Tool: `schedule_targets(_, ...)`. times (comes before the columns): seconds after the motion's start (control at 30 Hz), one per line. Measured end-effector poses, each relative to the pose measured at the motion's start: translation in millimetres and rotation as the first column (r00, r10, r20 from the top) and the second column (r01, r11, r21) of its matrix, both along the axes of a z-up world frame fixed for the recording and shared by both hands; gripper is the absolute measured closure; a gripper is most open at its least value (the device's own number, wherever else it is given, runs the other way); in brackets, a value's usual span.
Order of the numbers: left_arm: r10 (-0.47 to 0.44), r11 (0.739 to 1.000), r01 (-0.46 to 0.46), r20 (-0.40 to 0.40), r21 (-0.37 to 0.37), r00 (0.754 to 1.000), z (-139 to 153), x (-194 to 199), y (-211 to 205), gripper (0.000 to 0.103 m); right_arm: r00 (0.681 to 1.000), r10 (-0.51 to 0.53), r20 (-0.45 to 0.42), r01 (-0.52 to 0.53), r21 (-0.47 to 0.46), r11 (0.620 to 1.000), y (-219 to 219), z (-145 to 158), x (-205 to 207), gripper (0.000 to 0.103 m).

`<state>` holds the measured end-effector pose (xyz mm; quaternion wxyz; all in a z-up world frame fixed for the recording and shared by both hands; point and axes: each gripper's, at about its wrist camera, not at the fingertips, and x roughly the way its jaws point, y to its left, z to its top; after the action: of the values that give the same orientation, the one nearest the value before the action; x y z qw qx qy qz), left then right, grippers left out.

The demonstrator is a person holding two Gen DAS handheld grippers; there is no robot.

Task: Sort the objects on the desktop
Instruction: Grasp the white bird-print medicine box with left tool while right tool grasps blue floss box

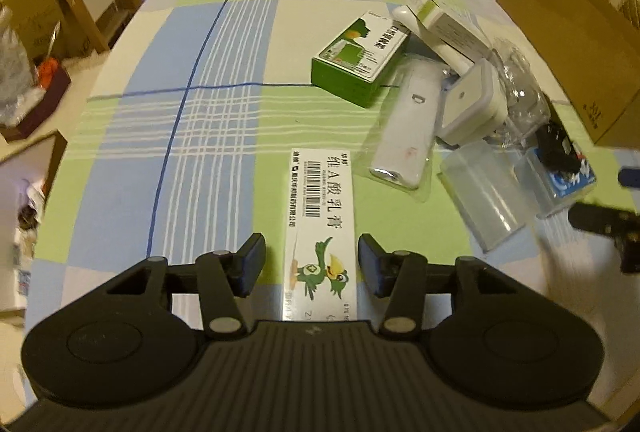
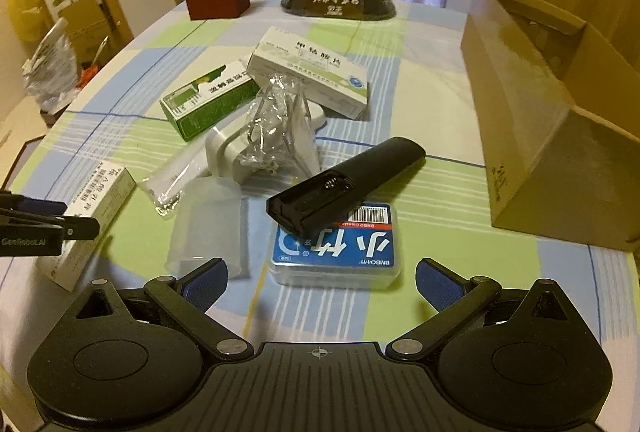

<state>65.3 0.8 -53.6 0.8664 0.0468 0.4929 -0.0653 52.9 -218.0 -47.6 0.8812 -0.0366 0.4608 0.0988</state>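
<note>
Four medicine cartons (image 2: 310,70), one black remote (image 2: 344,184) lying on counter (image 1: 200,52); left gripper (image 1: 312,264) fingers straddling parrot carton (image 1: 320,224), right gripper (image 2: 320,284) gaping wide

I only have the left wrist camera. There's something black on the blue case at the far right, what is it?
Observer: A black remote control, lying across the blue-labelled clear case. Its battery compartment is uncovered.
Operator: Where's the right gripper?
Observer: The right gripper has its jaws open and empty, just short of that case.
Operator: Is the cardboard box open?
Observer: Yes, the cardboard box is open at the top. I cannot tell what is inside.
</note>
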Motion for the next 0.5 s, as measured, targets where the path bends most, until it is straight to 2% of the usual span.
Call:
schedule_targets(0.13, -0.028, 0.998, 0.027, 0.01, 0.059, 1.0, -3, 0, -12, 0.058, 1.0, 0.001, -0.003, -0.001, -0.002, 1.0, -6, -10, 7, 0.0)
schedule_targets(0.17, -0.025, 0.998, 0.024, 0.006, 0.063, 1.0, -4, 0, -13, 0.06, 1.0, 0.004, -0.006, -0.004, -0.006, 1.0, -6, -13, 8, 0.0)
schedule_targets(0.2, -0.021, 0.998, 0.02, 0.001, 0.067, 1.0, -4, 1, -14, 0.068, 1.0, 0.007, -0.007, -0.007, -0.012, 1.0, -6, -15, 9, 0.0)
schedule_targets(0.23, -0.02, 0.997, 0.02, -0.003, 0.073, 1.0, -5, 1, -15, 0.07, 1.0, 0.011, -0.006, -0.011, -0.015, 1.0, -6, -17, 10, 0.0)
schedule_targets(0.5, -0.031, 0.997, 0.031, -0.006, 0.069, 1.0, -6, 1, -13, 0.07, 1.0, -0.006, -0.005, 0.006, 0.001, 1.0, -1, -27, 17, 0.0)
